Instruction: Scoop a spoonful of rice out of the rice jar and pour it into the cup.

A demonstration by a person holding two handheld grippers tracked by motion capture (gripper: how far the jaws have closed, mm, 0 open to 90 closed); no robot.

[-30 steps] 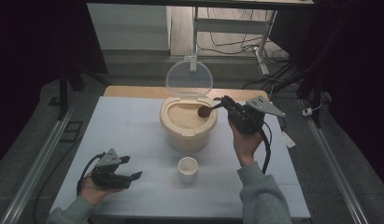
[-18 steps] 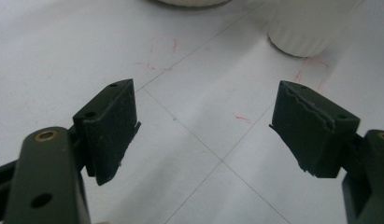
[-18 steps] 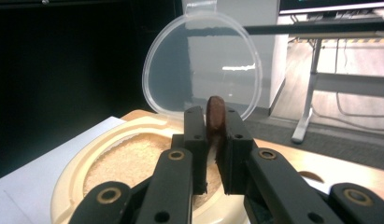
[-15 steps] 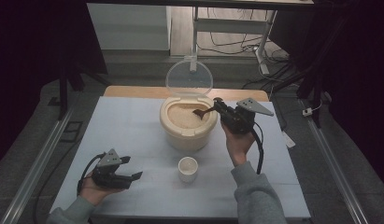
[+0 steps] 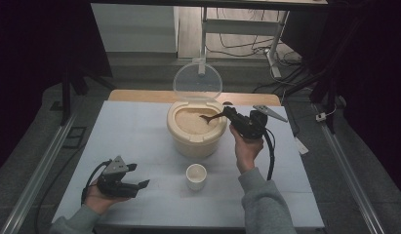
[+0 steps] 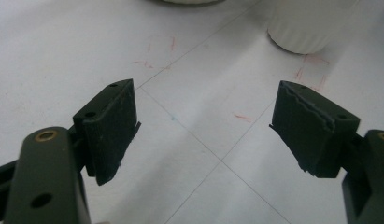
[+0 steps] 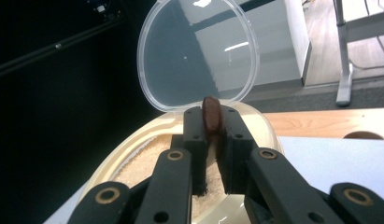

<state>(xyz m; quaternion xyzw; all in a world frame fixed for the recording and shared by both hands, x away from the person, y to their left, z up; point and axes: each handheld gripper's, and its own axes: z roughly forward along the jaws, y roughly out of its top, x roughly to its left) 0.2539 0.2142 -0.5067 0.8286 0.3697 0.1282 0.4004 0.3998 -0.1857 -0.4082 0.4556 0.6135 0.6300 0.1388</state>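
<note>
- The spoon [image 5: 211,117] is dark brown, seemingly wooden; its bowl dips into the pale grain, the handle running right into the right gripper [image 5: 231,116].
- In the right gripper view the spoon's handle end [image 7: 210,115] stands on edge, pinched tight between the narrow jaws.
- The bucket [image 5: 195,141] is cream plastic, round, mid-table, holding beige grain; its clear lid [image 5: 198,83] stands hinged up on the far side.
- A small white cup [image 5: 196,176] stands just near of the bucket.
- The left gripper [image 5: 134,176] rests near-left on the table [image 5: 134,131], jaws wide, holding nothing.
- No brand or readable writing; only faint red marks on the table surface [image 6: 152,63].
</note>
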